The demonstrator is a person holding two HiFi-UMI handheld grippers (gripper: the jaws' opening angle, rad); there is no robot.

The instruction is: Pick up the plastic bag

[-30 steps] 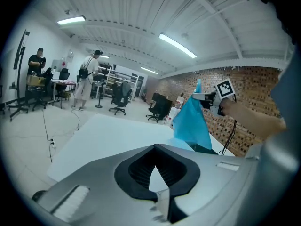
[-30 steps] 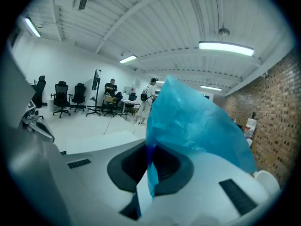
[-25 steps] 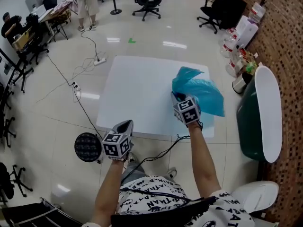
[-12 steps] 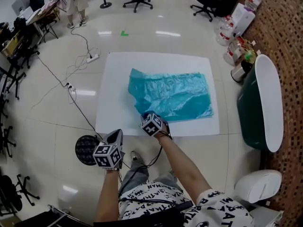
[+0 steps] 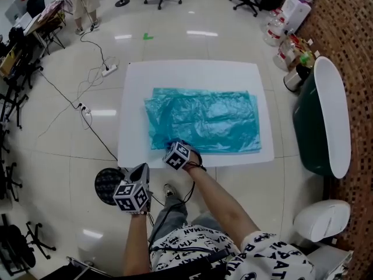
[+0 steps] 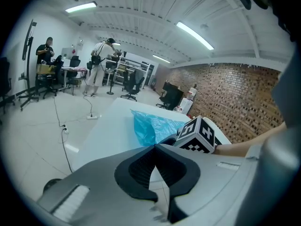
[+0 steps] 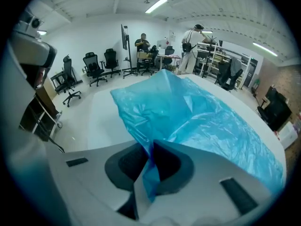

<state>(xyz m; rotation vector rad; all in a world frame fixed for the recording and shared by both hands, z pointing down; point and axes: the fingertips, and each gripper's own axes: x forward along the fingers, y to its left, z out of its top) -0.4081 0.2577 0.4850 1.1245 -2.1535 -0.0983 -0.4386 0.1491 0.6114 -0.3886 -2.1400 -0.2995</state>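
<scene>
- Two hand-held grippers show. The right gripper (image 5: 169, 147) is at the near left corner of the translucent blue plastic bag (image 5: 204, 118), and its jaws have just been easing apart with a fold of the film pinched between them.
- The bag lies spread flat on a white rectangular sheet (image 5: 192, 72).
- The left gripper (image 5: 141, 169), nearer and off the sheet, has its jaws together on nothing.

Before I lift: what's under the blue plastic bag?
The translucent blue plastic bag lies spread on a white rectangular sheet, which shows bare all around it. Anything directly beneath the bag is covered.
</scene>
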